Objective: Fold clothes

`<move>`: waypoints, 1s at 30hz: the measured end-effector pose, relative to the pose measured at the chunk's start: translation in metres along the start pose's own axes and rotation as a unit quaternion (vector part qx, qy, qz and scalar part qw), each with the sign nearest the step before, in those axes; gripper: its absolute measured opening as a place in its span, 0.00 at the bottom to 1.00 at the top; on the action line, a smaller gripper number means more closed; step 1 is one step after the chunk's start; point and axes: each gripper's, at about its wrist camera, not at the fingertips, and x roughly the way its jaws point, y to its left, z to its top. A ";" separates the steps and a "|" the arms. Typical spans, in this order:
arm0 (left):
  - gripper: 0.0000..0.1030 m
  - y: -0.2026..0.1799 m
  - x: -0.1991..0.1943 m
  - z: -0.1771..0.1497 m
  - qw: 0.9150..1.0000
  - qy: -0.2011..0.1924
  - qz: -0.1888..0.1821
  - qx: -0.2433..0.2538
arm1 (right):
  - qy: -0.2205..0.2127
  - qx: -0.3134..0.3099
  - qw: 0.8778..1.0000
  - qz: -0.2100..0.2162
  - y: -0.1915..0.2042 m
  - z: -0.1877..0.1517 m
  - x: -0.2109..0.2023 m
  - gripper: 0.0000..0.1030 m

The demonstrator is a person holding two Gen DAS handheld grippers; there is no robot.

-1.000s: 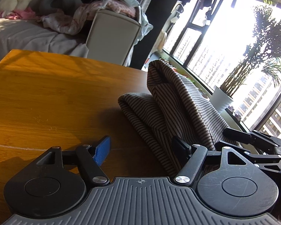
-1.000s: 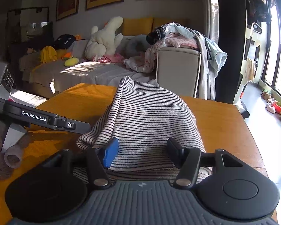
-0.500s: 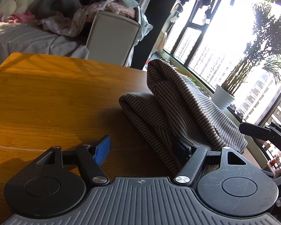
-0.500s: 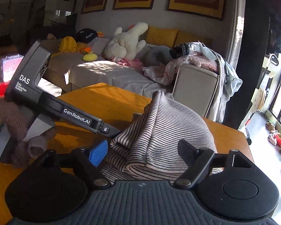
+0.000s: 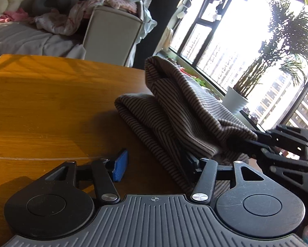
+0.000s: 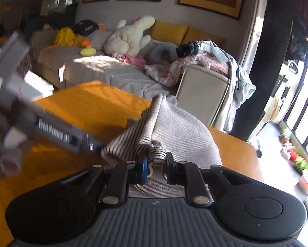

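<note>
A brown-and-white striped garment [image 5: 174,113] lies bunched on the wooden table [image 5: 40,103]. My left gripper [image 5: 154,164] is open, its right finger under the garment's near edge and its blue-padded left finger [image 5: 120,165] on bare wood. My right gripper [image 6: 156,164] is shut on a fold of the striped garment [image 6: 174,129]. In the left wrist view the right gripper [image 5: 246,142] grips the cloth's right end. The left gripper's body [image 6: 51,127] shows blurred at the left of the right wrist view.
A sofa [image 6: 104,70] with a white plush toy [image 6: 129,37] and a heap of clothes [image 6: 207,59] stands beyond the table. Large windows and a potted palm [image 5: 256,78] are at the right. The table's far edge [image 6: 116,88] is near the sofa.
My right gripper has closed on a fold of the striped garment and pulled it. The garment has bunched lower. The left gripper stays open and has shifted slightly.
</note>
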 end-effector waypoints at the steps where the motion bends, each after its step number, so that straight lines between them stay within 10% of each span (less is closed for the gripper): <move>1: 0.42 -0.004 0.002 -0.002 1.000 0.004 -0.008 0.003 | -0.016 0.041 0.999 0.021 -0.009 0.013 -0.007 0.15; 6: 0.29 -0.016 0.006 -0.004 0.999 0.006 -0.034 0.006 | 0.007 0.182 0.972 0.146 -0.032 0.026 -0.003 0.15; 12: 0.47 -0.010 -0.006 -0.002 0.999 0.016 -0.019 0.026 | 0.060 0.183 0.973 0.131 -0.024 -0.016 0.030 0.16; 23: 0.54 -0.005 0.002 0.033 1.000 0.014 -0.011 -0.001 | 0.044 -0.086 0.993 0.062 0.062 -0.030 0.007 0.17; 30: 0.46 0.000 0.022 0.045 0.999 0.017 -0.027 -0.040 | -0.028 -0.147 0.988 -0.034 0.078 -0.033 -0.006 0.69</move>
